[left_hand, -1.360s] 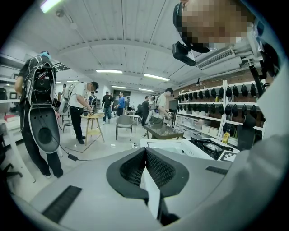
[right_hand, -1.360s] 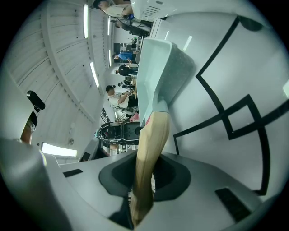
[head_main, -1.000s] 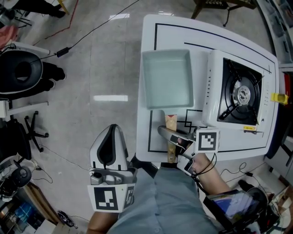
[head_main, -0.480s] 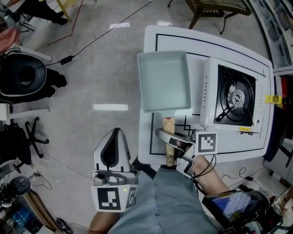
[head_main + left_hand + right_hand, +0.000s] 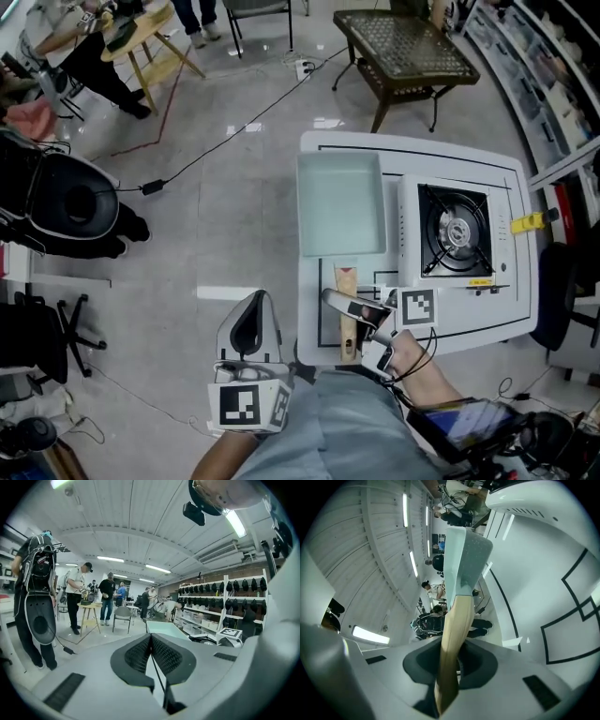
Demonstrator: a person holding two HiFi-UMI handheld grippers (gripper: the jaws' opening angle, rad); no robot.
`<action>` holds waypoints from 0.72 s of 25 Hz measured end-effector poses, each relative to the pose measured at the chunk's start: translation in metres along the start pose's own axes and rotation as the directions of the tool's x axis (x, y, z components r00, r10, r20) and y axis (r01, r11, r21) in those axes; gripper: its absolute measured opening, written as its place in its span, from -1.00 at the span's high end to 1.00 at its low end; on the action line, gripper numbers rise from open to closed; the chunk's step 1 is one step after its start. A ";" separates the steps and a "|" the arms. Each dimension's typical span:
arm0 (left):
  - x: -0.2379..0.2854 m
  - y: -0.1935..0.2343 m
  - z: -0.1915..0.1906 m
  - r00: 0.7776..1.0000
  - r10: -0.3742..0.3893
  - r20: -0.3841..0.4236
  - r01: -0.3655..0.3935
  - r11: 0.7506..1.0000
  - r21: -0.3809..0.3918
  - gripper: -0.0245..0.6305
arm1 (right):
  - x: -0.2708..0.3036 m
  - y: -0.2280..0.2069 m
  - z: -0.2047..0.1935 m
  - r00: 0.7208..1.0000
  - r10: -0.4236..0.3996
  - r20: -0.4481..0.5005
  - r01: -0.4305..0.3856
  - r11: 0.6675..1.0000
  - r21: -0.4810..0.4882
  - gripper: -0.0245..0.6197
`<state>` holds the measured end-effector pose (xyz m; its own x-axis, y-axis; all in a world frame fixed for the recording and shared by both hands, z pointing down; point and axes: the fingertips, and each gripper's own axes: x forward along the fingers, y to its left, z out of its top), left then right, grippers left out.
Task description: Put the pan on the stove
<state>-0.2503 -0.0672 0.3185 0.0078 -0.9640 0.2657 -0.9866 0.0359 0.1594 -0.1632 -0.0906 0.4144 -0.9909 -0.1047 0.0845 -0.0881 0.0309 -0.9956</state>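
Since a second ago the head view has drawn back and now takes in the whole surface and more of the room. The pan's far edge now reaches past the stove's far edge, where before the two were about level.

The pan (image 5: pixel 339 204), a pale blue-green rectangular one, is over the left part of the white surface (image 5: pixel 412 155). Its left side runs along the surface's left edge and its right side is just beside the stove (image 5: pixel 455 234), not on it. I cannot tell whether its base touches the surface. Its wooden handle (image 5: pixel 347 309) points back toward me.

My right gripper (image 5: pixel 349 307) comes in from the right across that handle. In the right gripper view its fingers (image 5: pixel 476 665) are clamped on the wood, which runs up between them to the pan body.

The stove is a white single-burner unit with a black top and a round burner (image 5: pixel 457 231) in the middle. A small yellow piece (image 5: pixel 527 222) is just off its right side. Black outlines are marked on the surface near the handle.

My left gripper (image 5: pixel 253 305) hangs off the surface to the left, over the grey floor (image 5: pixel 225 216). In the left gripper view its fingers (image 5: pixel 165 656) are pressed together with nothing between them.

Farther off, a dark low table (image 5: pixel 403 42) stands beyond the surface, and a black cable (image 5: pixel 234 131) crosses the floor.
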 end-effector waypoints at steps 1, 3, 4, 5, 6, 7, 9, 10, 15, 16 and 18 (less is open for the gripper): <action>-0.004 0.001 0.006 1.000 -0.010 0.014 0.010 1.000 0.006 0.87 | 0.001 0.005 0.000 1.000 0.000 0.009 0.001 1.000 -0.010 0.65; -0.011 0.004 0.016 0.999 -0.030 0.039 0.030 0.999 0.018 0.87 | 0.003 0.014 -0.002 1.000 0.005 0.028 -0.004 1.000 -0.030 0.65; -0.015 0.006 0.020 0.998 -0.039 0.047 0.038 0.999 0.023 0.87 | 0.004 0.018 -0.004 0.999 0.007 0.037 -0.006 0.999 -0.034 0.65; -0.020 0.008 0.022 0.998 -0.048 0.052 0.047 0.999 0.026 0.87 | 0.004 0.021 -0.006 0.999 0.009 0.047 -0.007 0.999 -0.034 0.65; -0.023 0.010 0.024 0.997 -0.056 0.053 0.055 0.998 0.028 0.87 | 0.004 0.024 -0.009 0.998 0.010 0.056 -0.008 0.999 -0.032 0.65; -0.027 0.011 0.025 0.997 -0.065 0.053 0.063 0.998 0.029 0.87 | 0.004 0.026 -0.012 0.998 0.011 0.066 -0.009 1.000 -0.027 0.65; -0.032 0.011 0.024 0.996 -0.079 0.048 0.078 0.996 0.032 0.87 | 0.001 0.028 -0.017 0.997 0.006 0.083 -0.004 1.000 -0.015 0.65; -0.033 0.010 0.023 0.995 -0.085 0.046 0.084 0.996 0.031 0.87 | -0.002 0.028 -0.018 0.996 0.001 0.089 0.000 1.000 -0.011 0.65; -0.029 -0.008 0.014 0.992 -0.113 0.047 0.112 0.993 0.039 0.87 | -0.019 0.023 -0.020 0.995 0.003 0.098 -0.002 1.000 -0.005 0.65; -0.027 -0.013 0.012 0.992 -0.117 0.050 0.115 0.993 0.042 0.87 | -0.024 0.021 -0.020 0.995 0.002 0.097 -0.001 1.000 -0.008 0.65; -0.022 -0.024 0.010 0.992 -0.116 0.056 0.114 0.993 0.040 0.87 | -0.035 0.020 -0.018 0.996 0.002 0.090 -0.001 1.000 -0.017 0.65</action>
<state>-0.2280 -0.0497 0.2995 0.1133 -0.9749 0.1915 -0.9850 -0.0849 0.1503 -0.1322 -0.0687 0.3925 -0.9779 -0.1941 0.0781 -0.0889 0.0476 -0.9949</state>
